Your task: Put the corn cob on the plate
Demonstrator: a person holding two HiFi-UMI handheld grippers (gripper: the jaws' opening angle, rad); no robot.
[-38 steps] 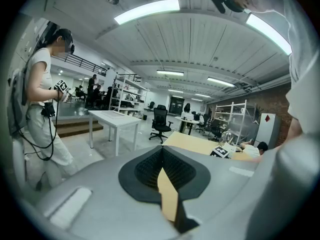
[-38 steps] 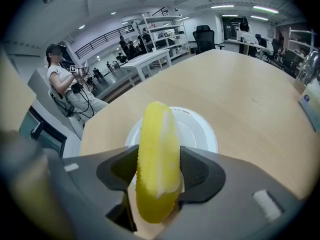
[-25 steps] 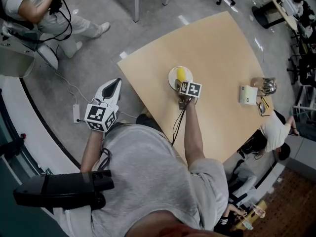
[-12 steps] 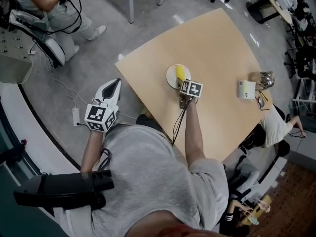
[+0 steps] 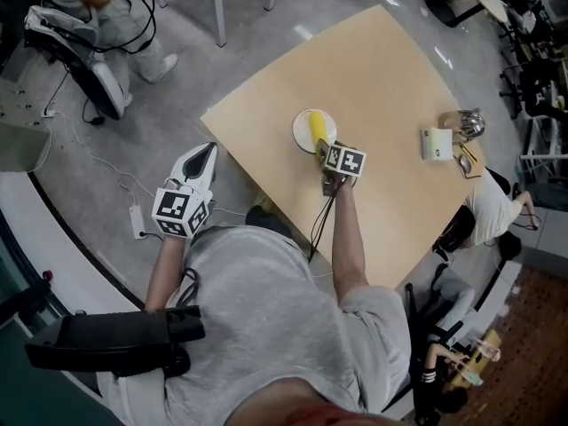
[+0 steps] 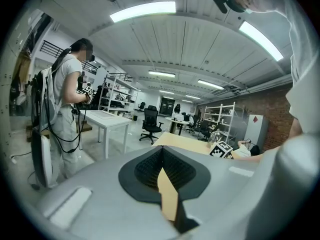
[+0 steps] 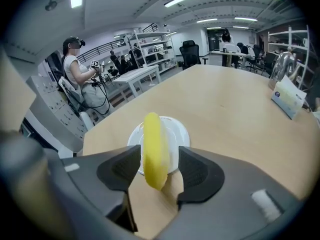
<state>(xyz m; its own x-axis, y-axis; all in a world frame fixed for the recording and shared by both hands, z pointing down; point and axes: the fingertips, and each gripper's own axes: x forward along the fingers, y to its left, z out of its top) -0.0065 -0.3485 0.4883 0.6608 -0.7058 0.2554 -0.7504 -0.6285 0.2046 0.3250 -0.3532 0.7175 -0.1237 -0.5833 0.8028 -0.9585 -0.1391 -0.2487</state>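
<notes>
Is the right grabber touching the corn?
Cannot tell. The right gripper view shows a gap beside one jaw, but the corn cob overlaps the other's edge.

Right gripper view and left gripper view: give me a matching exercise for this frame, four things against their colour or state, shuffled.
Things:
A. corn cob
B. plate
C. left gripper
D. right gripper

Colour or state:
1. white and round, on the tan table
2. jaws together, nothing between them
3. yellow, its far part over the plate
4. jaws apart, one on each side of the cob

Pairs: A-3, B-1, C-2, D-4
</notes>
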